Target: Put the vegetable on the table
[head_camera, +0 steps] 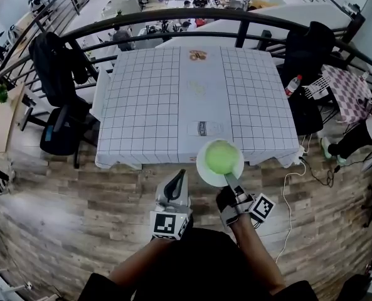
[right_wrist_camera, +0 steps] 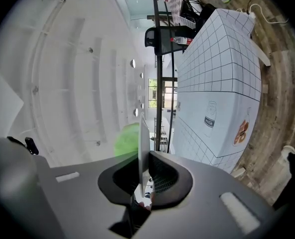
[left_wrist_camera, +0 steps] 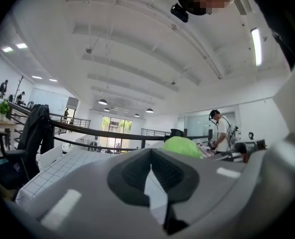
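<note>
While the right gripper [head_camera: 229,179] is clamped on the near rim of a white plate [head_camera: 202,168], the green vegetable [head_camera: 221,156] sits right in the middle of that plate, so it's riding on the plate and not on the table [head_camera: 148,105]. From the head view the plate hangs at the table's near edge, toward its right-hand side, with the far rim overlapping the white gridded cloth. Can't tell if the plate touches the cloth.

The right gripper view is pretty clear on the grip: the plate [right_wrist_camera: 143,138] shows edge-on, pinched between the two dark pads, with the vegetable [right_wrist_camera: 126,139] as a green blob on one side of it and the table [right_wrist_camera: 222,73] off to the other.

The left gripper [head_camera: 180,175] is just short of the table's near edge, left of the plate, over the wood floor [head_camera: 60,218]. Its jaws are pinched together with nothing in them.

Around the table: a dark railing [head_camera: 173,24] curves past the far side, a chair with a black jacket [head_camera: 54,61] stands at the left side, and a red-capped bottle [head_camera: 292,85] is at the right.
</note>
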Available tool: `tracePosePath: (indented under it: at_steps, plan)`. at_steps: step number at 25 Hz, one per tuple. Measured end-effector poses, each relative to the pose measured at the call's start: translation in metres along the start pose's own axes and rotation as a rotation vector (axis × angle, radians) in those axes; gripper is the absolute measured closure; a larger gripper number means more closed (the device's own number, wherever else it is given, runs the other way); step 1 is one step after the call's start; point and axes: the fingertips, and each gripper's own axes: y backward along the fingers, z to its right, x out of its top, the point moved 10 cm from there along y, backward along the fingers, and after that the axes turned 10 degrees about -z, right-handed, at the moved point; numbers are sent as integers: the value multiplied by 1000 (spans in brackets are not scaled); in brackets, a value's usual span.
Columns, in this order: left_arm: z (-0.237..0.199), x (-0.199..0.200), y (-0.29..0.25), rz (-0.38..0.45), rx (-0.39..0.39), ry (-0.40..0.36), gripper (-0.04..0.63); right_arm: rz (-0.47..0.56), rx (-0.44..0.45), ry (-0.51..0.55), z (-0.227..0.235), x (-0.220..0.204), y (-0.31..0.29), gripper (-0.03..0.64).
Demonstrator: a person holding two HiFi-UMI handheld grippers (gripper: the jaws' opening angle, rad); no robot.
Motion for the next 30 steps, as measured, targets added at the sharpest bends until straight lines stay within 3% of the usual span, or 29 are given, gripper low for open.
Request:
tracePosePath:
  at_steps: [6,11,18,30]
  plan:
    - [-16,-19,-24,36,15,-40,589,11,45,35,26,12,-20,594]
    - [-35,-8,-40,41,-21,-47,589,38,38,35,14,17,-44,594]
    - [-84,9,-82,26,-38,-4,589,51,-23,40,2,37,-98,594]
    - [-90,0,-119,-27,-36,21,589,18,-44,32,13,56,-115,594]
